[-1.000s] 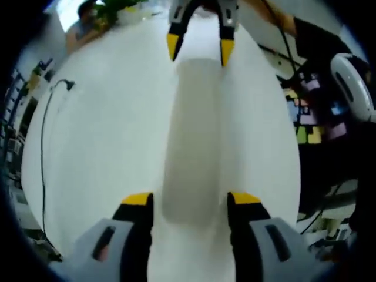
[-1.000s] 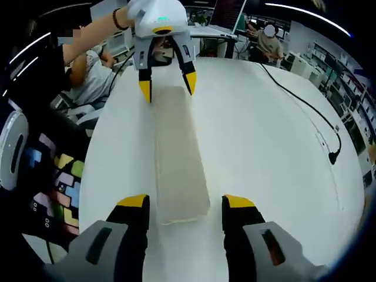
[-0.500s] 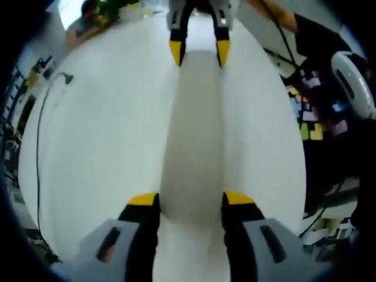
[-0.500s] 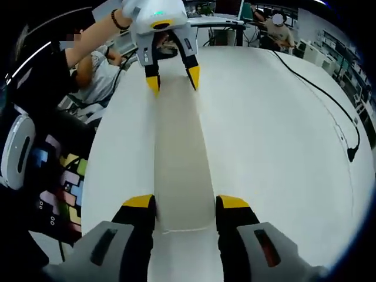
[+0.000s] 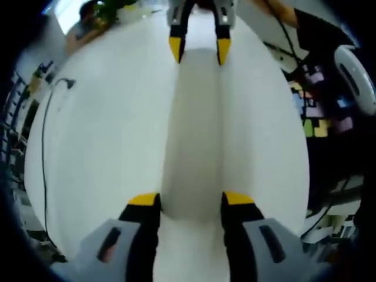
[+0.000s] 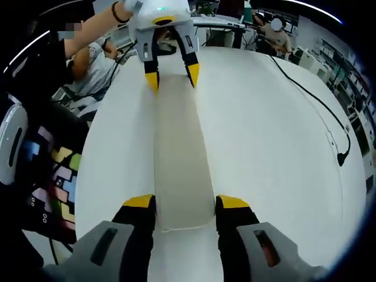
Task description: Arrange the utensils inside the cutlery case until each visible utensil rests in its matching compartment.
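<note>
Long pale case lies closed, lid on, lengthwise along the middle of a white table. No utensils seen from outside. Right gripper straddles the near end in right gripper view, yellow-tipped jaws flanking the case's two long sides, touching or nearly so; looks clamped on the case end. Left gripper sits at the far end, jaws spread around that end's corners. In left gripper view, left gripper brackets its own end of the case, tips against both sides, gripping it; right gripper at the opposite end. Black cable lies on the table, well apart from the case. A seated person's arm reaches to the left gripper.
</note>
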The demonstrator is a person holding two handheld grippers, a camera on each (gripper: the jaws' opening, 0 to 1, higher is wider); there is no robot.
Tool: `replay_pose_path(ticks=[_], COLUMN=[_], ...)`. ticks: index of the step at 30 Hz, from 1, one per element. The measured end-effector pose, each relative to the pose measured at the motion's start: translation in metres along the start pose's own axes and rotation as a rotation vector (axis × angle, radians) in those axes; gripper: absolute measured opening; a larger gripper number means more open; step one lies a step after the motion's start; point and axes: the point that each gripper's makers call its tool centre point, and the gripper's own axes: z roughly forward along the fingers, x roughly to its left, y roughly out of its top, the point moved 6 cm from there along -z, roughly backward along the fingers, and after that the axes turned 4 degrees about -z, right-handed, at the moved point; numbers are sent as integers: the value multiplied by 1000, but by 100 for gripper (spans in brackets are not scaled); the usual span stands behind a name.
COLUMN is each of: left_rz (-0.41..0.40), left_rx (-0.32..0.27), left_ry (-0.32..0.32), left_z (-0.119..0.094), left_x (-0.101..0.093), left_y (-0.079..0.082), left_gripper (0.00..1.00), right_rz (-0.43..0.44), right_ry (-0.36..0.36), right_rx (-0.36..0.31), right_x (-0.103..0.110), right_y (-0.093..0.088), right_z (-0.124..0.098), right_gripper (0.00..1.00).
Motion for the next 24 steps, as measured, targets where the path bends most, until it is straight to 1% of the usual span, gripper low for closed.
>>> replay_pose_path(ticks=[2,5,6,8,10,12,15,17,18,21,24], left_rz=[2,4,7,2,-6,-6,-18,-25,-29,-55,-63], left_rx=[15,21,19,15,20,21,8,5,-1,-15,-27], left_ry=[6,6,6,-3,2,6,10,13,10,-4,-15], left_z=[2,0,0,-1,-5,-13,-22,-30,-34,-40,-38], left_x=[0,-1,-1,-2,-3,-5,-7,-8,-8,-10,-10], left_y=[-1,0,0,-1,-2,-4,-4,-5,-4,-1,3], left_gripper=[44,44,44,44,45,46,46,45,44,36,30], right_rz=[-7,-16,-16,-21,-14,-8,-10,-6,-2,-1,-3], right_ry=[-14,-27,-32,-35,-32,-38,-43,-31,-23,6,27], right_rx=[12,40,38,31,16,0,-9,-11,-5,24,59], right_x=[1,4,1,1,2,1,0,1,1,2,3], right_y=[-1,-4,-4,-5,-3,0,4,7,8,10,10], right_z=[2,2,-2,-8,-18,-29,-36,-35,-33,-26,-22], right_gripper=[43,47,49,49,49,46,38,29,27,23,20])
